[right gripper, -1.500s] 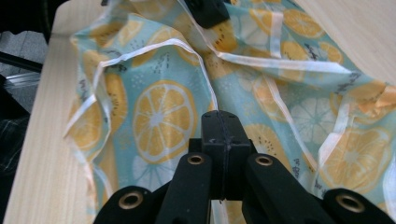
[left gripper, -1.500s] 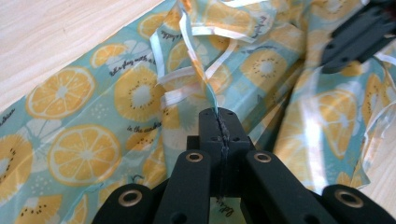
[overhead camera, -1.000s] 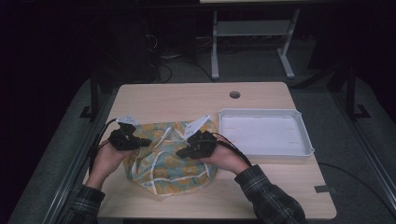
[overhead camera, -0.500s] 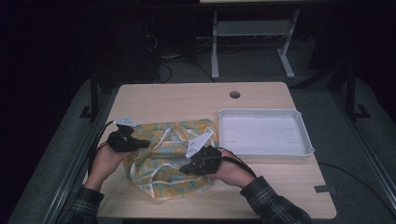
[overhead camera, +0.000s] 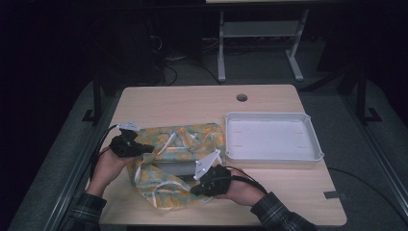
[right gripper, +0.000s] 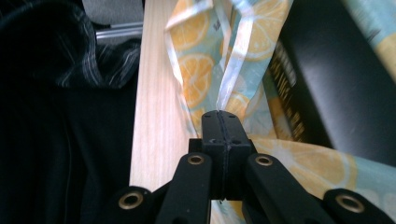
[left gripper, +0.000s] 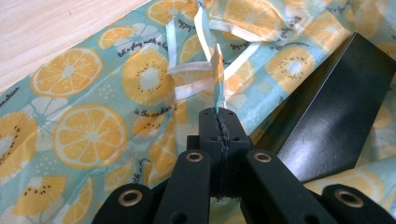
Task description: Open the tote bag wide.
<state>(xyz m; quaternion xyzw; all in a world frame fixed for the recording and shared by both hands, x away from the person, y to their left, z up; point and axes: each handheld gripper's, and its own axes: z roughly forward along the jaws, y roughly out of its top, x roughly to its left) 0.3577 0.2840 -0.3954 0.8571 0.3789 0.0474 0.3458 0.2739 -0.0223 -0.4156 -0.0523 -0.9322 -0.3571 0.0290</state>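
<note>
Nearest the person, the right hand-held gripper (overhead camera: pixel 210 182) lies low over the front edge of the wooden surface (overhead camera: pixel 192 103), wrist turned inward, its jaws pressed together on a pale ribbon strap of the fruit-print cloth bag (overhead camera: pixel 185 144). The left hand-held gripper (overhead camera: pixel 126 146) sits farther up at the bag's left edge, forearm angled in from the corner, its jaws likewise clamped on a fold of the bag's trim. Compared with a second ago, the right hand-held gripper has drawn back toward the person and down to the bag's near corner, while the left has barely moved. The bag is thin, crinkled fabric printed with orange slices on pale blue, lying spread between the two hands, and a smooth black box (left gripper: pixel 334 116) shows inside its opening. Beyond it to the right rests a white rectangular plastic tray (overhead camera: pixel 272 155), just beside the bag.
</note>
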